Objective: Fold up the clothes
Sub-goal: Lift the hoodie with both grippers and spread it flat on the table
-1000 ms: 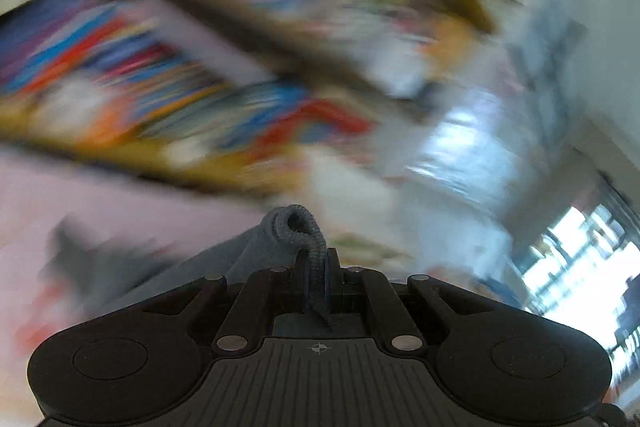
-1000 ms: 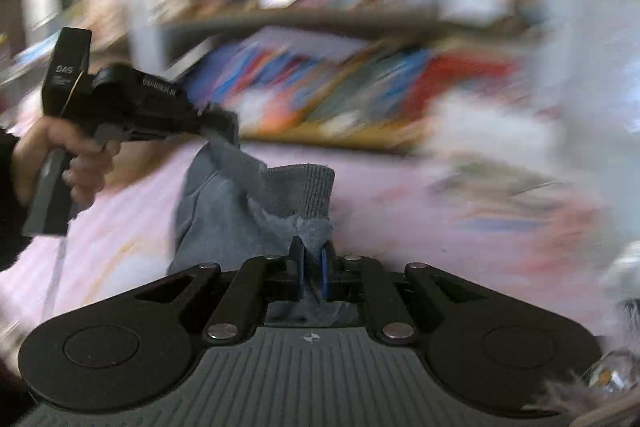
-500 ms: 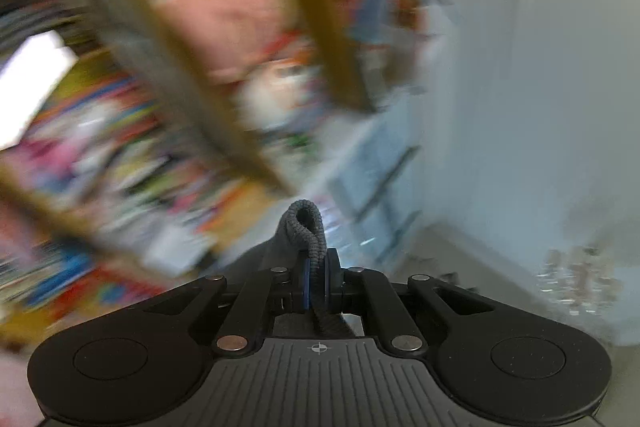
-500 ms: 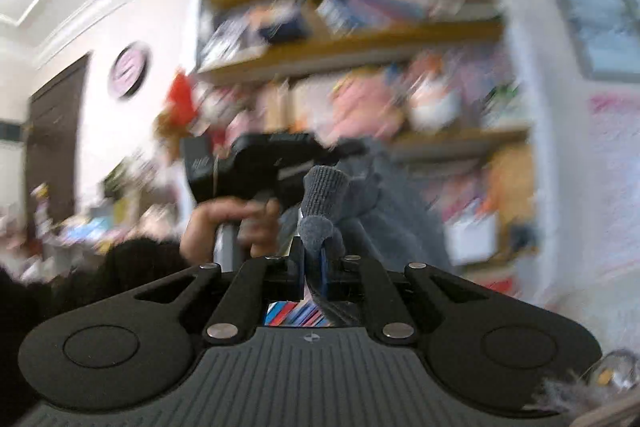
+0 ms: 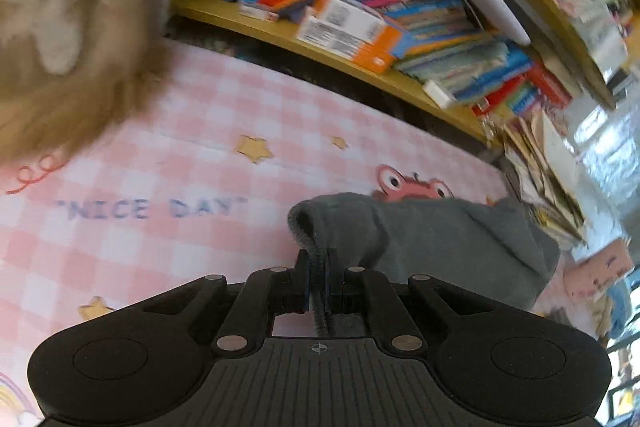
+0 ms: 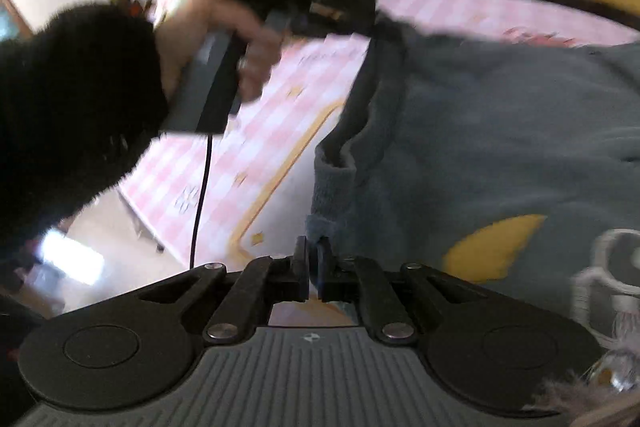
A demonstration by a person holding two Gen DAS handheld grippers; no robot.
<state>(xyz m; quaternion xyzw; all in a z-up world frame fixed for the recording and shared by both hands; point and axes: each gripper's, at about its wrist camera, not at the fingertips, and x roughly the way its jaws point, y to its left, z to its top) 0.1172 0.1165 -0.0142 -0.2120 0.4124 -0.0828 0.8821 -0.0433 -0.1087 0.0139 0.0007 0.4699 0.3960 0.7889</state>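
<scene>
Left wrist view: the left tongs (image 5: 318, 263) are clamped on a ribbed hem of the grey garment (image 5: 440, 239). The garment hangs to the right of the tongs, over a pink checked mat (image 5: 180, 155). A bookshelf (image 5: 360, 67) stands behind the mat.

Right wrist view: the right tongs (image 6: 314, 259) are closed tight on another ribbed edge of the garment (image 6: 500, 131), which spreads across the right half above the mat (image 6: 256, 147). The left hand (image 6: 244, 47) grips its handle at upper left.
</scene>
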